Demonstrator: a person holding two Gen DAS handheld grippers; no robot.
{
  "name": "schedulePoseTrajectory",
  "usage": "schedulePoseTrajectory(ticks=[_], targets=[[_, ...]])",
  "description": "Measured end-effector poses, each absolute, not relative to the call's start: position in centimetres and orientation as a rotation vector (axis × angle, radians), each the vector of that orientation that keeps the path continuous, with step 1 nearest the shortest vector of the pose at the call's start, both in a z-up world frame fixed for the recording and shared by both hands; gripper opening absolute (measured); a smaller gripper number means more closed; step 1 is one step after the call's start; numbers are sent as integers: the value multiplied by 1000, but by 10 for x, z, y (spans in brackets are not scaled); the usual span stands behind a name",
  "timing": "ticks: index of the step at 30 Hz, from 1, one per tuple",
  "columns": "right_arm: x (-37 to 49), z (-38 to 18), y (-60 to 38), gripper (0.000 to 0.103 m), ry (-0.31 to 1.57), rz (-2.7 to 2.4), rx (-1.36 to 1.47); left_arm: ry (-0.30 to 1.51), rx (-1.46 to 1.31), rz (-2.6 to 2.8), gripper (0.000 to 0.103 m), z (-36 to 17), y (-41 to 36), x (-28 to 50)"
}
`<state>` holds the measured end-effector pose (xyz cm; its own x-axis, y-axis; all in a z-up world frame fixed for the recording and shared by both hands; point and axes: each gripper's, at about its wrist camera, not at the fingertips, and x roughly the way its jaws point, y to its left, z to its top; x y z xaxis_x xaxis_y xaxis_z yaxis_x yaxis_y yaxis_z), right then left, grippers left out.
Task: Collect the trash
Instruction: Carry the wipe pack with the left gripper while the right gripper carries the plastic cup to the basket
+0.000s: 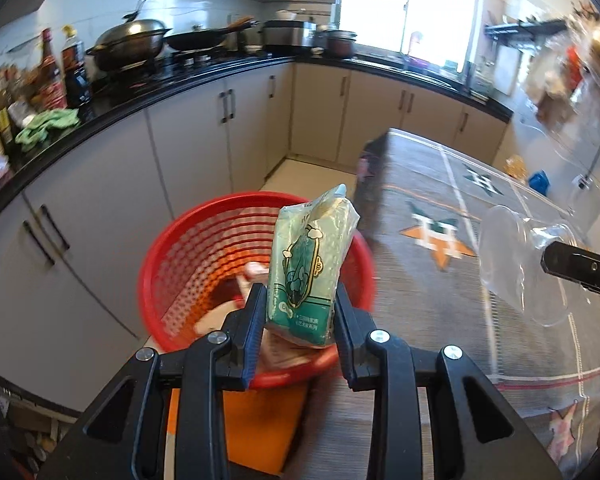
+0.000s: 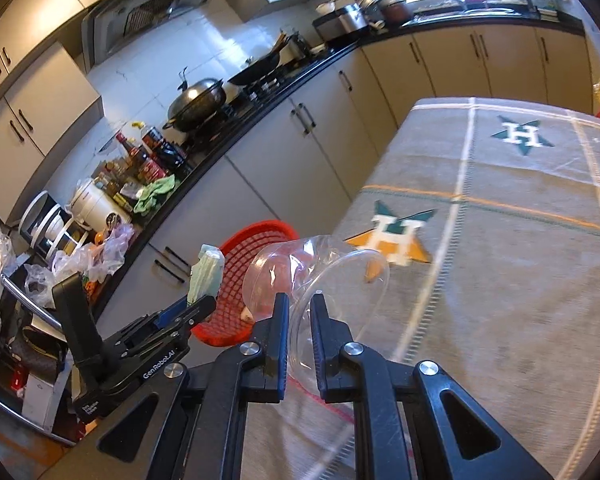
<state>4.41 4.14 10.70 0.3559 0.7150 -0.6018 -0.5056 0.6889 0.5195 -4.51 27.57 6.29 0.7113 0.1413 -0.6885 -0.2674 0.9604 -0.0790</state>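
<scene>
Holding some scraps already, the red basket (image 1: 188, 264) beside the table (image 1: 460, 320) waits for two more pieces, the green packet (image 1: 304, 264) clenched in the left gripper (image 1: 296, 320) above it and the clear plastic cup (image 2: 320, 280) pinched by the right gripper (image 2: 300, 332) nearby.

Red latticed basket (image 1: 188, 264), green-printed packet (image 1: 308, 264), clear cup (image 2: 320, 276), grey star-patterned tablecloth (image 2: 520, 240).
</scene>
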Motion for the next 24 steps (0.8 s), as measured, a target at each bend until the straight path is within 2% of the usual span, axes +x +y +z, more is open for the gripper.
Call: schedulePoseTrajectory(ticks=[8, 24], targets=[[48, 108, 104, 12, 924, 838, 206, 757, -236, 279, 31, 49, 322, -49], [77, 76, 177, 12, 984, 822, 157, 787, -241, 303, 33, 23, 338, -34]])
